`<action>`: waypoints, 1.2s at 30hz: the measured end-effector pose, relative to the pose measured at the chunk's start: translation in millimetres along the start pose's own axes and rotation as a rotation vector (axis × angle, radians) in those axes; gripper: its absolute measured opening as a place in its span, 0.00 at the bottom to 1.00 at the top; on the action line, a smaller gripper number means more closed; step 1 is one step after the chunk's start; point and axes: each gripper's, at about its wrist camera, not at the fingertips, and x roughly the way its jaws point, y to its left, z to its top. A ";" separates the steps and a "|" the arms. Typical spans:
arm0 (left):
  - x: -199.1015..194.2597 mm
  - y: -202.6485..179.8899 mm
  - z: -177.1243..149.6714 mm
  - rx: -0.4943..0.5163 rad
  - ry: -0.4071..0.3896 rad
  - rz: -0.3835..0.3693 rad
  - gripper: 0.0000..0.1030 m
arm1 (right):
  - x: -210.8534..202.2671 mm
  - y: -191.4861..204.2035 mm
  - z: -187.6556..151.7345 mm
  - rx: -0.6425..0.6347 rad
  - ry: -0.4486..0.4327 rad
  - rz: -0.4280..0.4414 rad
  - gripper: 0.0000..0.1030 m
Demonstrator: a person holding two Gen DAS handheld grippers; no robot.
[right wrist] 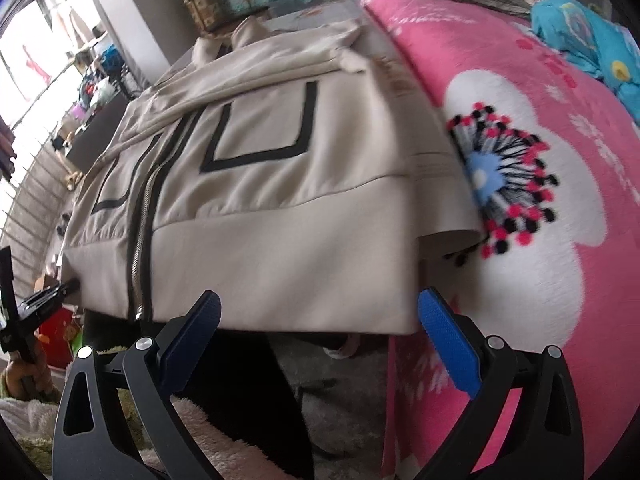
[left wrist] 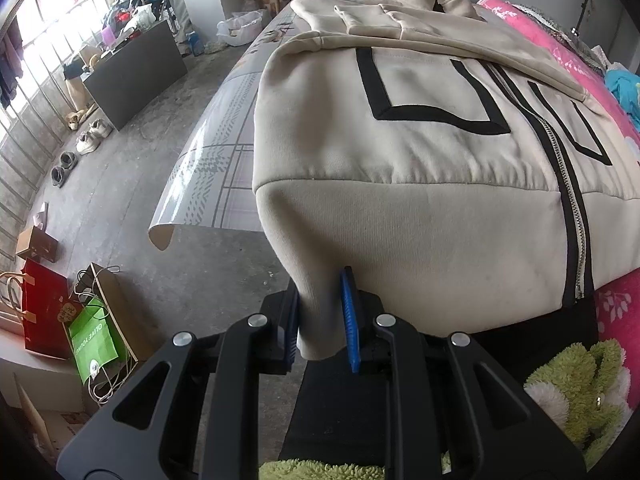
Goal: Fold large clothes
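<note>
Pinching the beige jacket (left wrist: 420, 152) hem, left tool (left wrist: 320, 320) holds; right tool (right wrist: 320, 336) gapes wide beside pink blanket (right wrist: 540, 160).

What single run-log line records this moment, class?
task: fold jacket | left hand-held gripper: shut on hem corner | right hand-held gripper: open at hem | sleeves folded in

Black linkage arms, silver rivets, blue ribbed jaws.
</note>
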 end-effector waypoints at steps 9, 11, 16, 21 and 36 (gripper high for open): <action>0.5 -1.7 -0.7 0.010 0.002 0.012 0.18 | 21.1 -26.1 -2.9 0.127 0.036 0.047 0.73; 0.3 -1.8 -0.9 0.012 0.001 0.014 0.18 | 25.0 -30.0 -5.4 0.152 0.047 0.063 0.63; -4.2 -1.3 -3.0 0.022 -0.025 0.001 0.18 | 26.3 -31.1 -10.1 0.162 0.075 0.078 0.35; -27.4 5.6 -5.4 0.050 -0.093 -0.083 0.08 | 6.6 -27.7 -8.4 0.154 0.055 0.096 0.08; -62.3 44.1 83.4 -0.188 -0.199 -0.505 0.05 | -37.5 -14.9 72.9 0.170 -0.187 0.272 0.06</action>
